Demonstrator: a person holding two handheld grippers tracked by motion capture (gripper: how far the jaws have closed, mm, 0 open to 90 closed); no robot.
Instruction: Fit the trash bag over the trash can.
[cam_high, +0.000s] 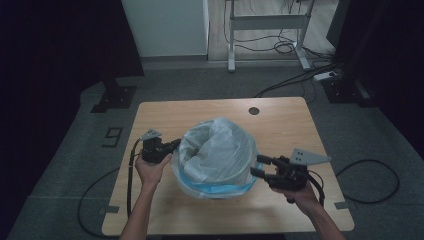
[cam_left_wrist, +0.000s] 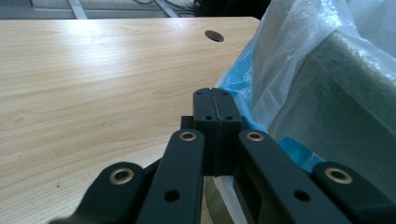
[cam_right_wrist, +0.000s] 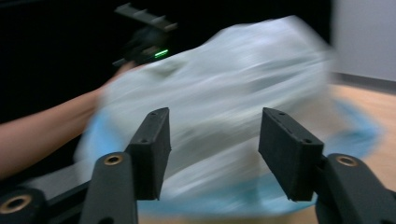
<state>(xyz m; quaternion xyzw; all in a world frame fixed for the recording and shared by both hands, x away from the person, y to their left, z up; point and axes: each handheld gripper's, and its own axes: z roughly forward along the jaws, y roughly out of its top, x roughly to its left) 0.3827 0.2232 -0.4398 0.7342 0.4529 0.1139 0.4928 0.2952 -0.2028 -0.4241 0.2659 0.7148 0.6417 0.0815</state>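
Table (cam_high: 280, 120) – pale wood-grain top, smooth, slight sheen. Bin liner (cam_high: 220, 145) – thin translucent plastic film, crinkled, glossy, blue band low in the frame. Bin (cam_left_wrist: 345, 107) under it: matt grey-green. Gripper jaws: matt black plastic, brass-coloured rivets.

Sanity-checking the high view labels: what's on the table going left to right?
left gripper → bin lined with a plastic bag → right gripper

bin (cam_high: 220, 165) mid-table (cam_high: 165, 112), bag (cam_high: 217, 142) in it; left gripper (cam_high: 172, 146) left, right gripper (cam_high: 259, 166) right.
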